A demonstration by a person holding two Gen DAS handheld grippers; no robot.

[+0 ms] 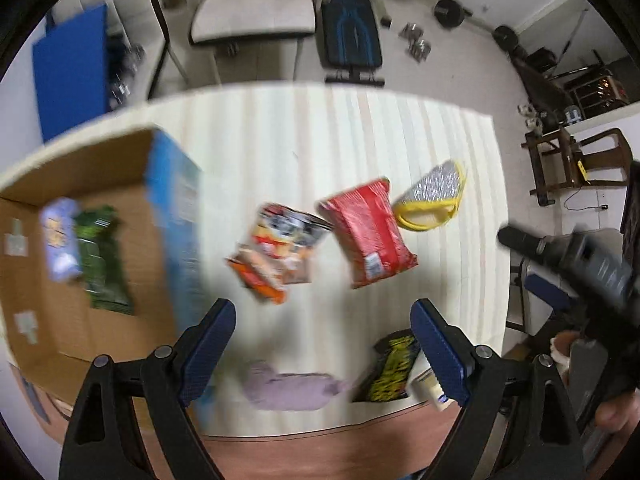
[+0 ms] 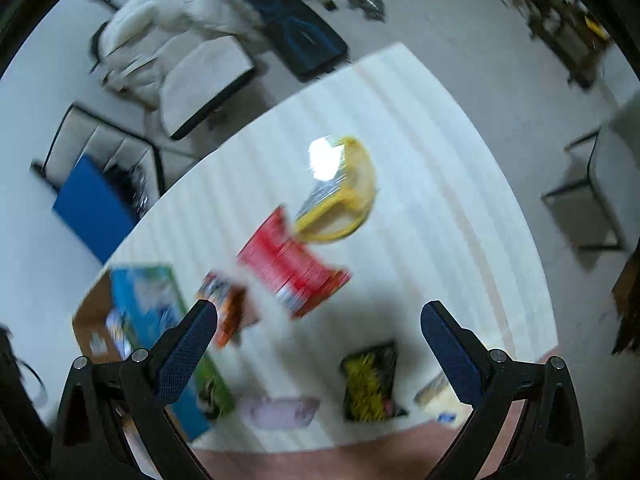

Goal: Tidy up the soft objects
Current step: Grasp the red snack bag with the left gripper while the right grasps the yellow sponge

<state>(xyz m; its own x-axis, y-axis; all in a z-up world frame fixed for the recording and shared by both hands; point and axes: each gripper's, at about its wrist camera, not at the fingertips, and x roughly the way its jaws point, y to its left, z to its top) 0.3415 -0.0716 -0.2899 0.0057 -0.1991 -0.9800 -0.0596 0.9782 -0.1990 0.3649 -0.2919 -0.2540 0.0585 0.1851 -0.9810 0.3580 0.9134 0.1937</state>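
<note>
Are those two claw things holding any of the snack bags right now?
No. The left gripper and the right gripper are both open and empty, above the table.

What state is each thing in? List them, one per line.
Left gripper: jaws open, holding nothing.
Right gripper: jaws open, holding nothing.
Cardboard box: open on top, two packets inside.
Green packet: lying in the box.
Red bag: lying flat on the table.
Yellow-rimmed pouch: lying on the table.
</note>
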